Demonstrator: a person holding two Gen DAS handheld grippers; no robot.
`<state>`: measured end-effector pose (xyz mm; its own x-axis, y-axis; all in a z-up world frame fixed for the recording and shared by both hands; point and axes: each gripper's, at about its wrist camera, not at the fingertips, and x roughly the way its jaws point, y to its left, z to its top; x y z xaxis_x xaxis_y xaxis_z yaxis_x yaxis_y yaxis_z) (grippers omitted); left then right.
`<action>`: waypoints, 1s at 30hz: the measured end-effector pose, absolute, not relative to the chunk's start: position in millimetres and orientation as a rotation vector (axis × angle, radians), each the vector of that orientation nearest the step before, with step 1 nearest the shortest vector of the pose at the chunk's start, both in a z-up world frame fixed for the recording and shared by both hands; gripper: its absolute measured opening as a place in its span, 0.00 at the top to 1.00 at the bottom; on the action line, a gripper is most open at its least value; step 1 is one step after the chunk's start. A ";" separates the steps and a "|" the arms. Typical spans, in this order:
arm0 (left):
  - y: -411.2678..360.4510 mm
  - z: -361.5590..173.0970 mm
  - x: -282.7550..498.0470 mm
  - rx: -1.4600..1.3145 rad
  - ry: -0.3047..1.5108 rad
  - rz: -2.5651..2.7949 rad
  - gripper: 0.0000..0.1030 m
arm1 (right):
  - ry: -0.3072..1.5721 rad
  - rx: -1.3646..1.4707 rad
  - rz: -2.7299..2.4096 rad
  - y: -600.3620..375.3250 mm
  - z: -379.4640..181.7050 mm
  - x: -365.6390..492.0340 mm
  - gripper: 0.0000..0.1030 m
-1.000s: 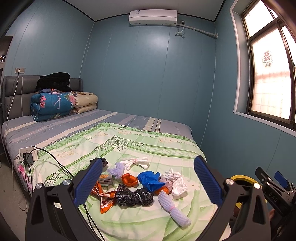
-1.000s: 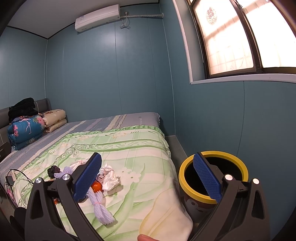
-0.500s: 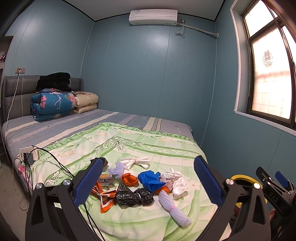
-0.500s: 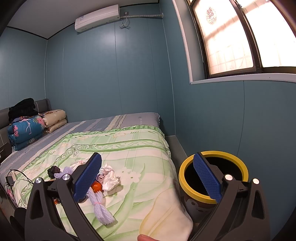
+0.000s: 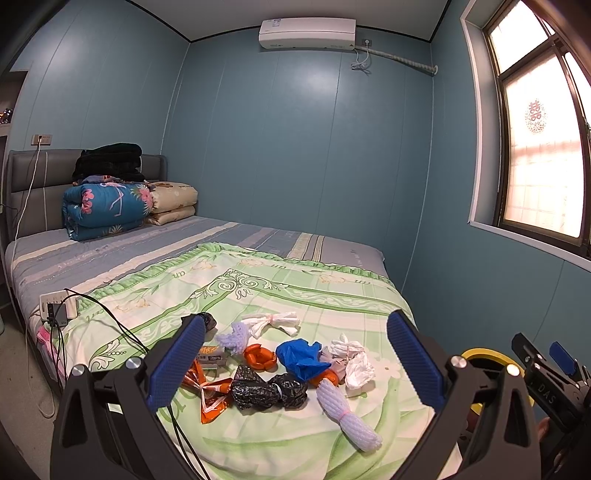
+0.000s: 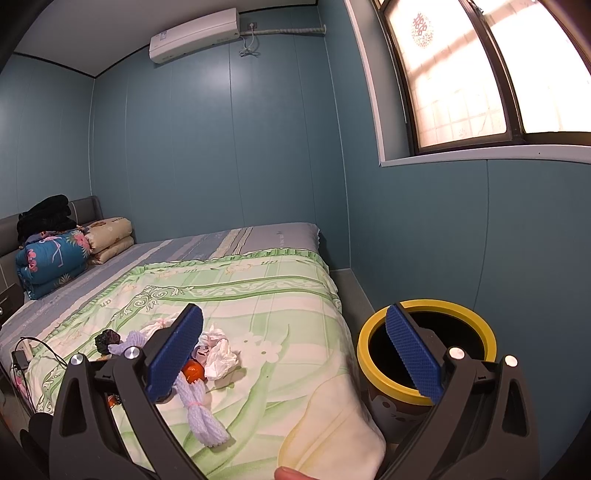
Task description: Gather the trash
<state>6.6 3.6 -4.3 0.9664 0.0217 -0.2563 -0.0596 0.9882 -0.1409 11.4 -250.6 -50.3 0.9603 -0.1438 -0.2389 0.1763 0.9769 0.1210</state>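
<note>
Two gripper-mounted fisheye views look along a bed from its foot end.

The left wrist view sits off the near left corner of the green quilt (image 5: 258, 295), facing the headboard and far wall, close above the trash pile (image 5: 280, 365); the yellow-rimmed bin (image 5: 480, 356) peeks in at its right edge. The right wrist view sits further right, nearer the window wall, with that bin (image 6: 428, 306) close below. Both share the quilt, the pile (image 6: 207, 354), the folded bedding (image 5: 107, 206) and the air conditioner (image 5: 306, 33).
</note>
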 end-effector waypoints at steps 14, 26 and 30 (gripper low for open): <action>4.2 -5.3 7.3 -0.157 0.269 0.053 0.08 | 0.235 0.143 -0.166 -250.7 -50.5 12.2 0.08; 12.8 -5.5 21.1 -0.148 0.282 0.098 0.08 | 0.244 0.157 -0.137 -254.2 -54.9 24.0 0.08; 39.8 -6.1 42.8 -0.184 0.322 0.105 0.08 | 0.289 0.168 -0.058 -258.0 -61.9 47.2 0.08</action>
<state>42.8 39.8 -6.1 0.9435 0.0730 -0.3232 -0.1314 0.9779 -0.1626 47.2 -258.0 -61.9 0.9568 -0.0329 -0.2888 0.0810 0.9844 0.1564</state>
